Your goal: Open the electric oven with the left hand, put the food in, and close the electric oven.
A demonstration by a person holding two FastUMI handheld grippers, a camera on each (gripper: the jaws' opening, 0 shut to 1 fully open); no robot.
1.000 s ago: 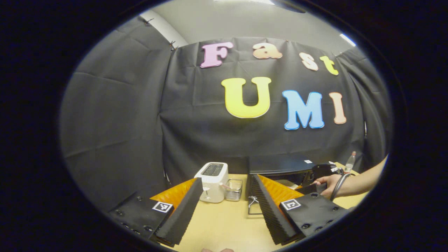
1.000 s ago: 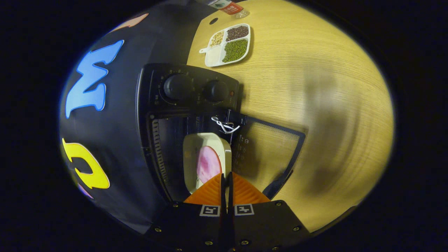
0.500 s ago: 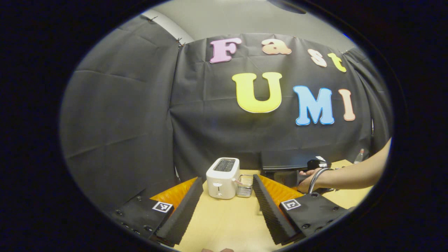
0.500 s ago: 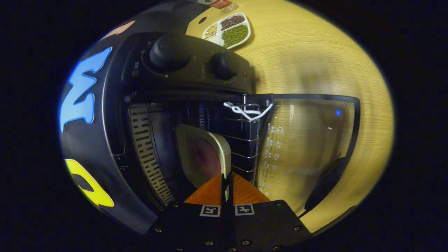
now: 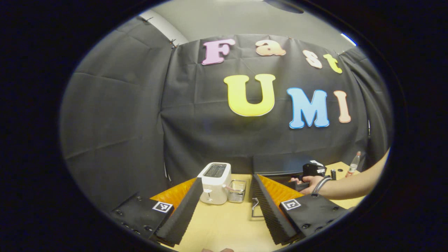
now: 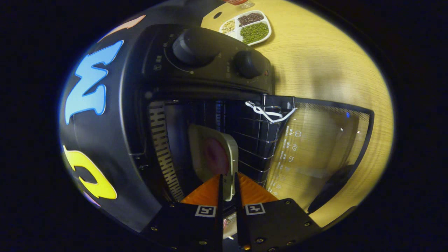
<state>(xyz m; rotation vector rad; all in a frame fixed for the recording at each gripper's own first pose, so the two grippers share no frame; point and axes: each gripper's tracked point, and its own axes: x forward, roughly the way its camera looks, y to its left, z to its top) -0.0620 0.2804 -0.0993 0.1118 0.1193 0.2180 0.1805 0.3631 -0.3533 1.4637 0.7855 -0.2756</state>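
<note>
Finding the right gripper (image 6: 228,182) with its fingers narrowly parted astride the near rim of a cream rectangular plate (image 6: 201,147), and failing to tell whether both are pressing on it. Noting one round pink slice of food (image 6: 216,156) lying on that plate, inside the cavity of the black electric oven (image 6: 140,105), beside the wire rack (image 6: 257,140) with a white cord (image 6: 267,112) tied at its edge. Counting two black knobs (image 6: 196,45) on the oven's panel, with markings too small for reading. Seeing the glass door (image 6: 322,140) folded fully open over the pale wooden table (image 6: 332,70), bearing a column of tiny white icons. Spotting one white divided tray (image 6: 262,37) of beans farther off. Turning to the left gripper (image 5: 227,206): standing wide open, holding nothing, above the table, carrying two black-and-white square markers. Beyond it, finding one white toaster (image 5: 214,183), one wire basket (image 5: 237,190), and a hand (image 5: 311,182) at the oven.
</note>
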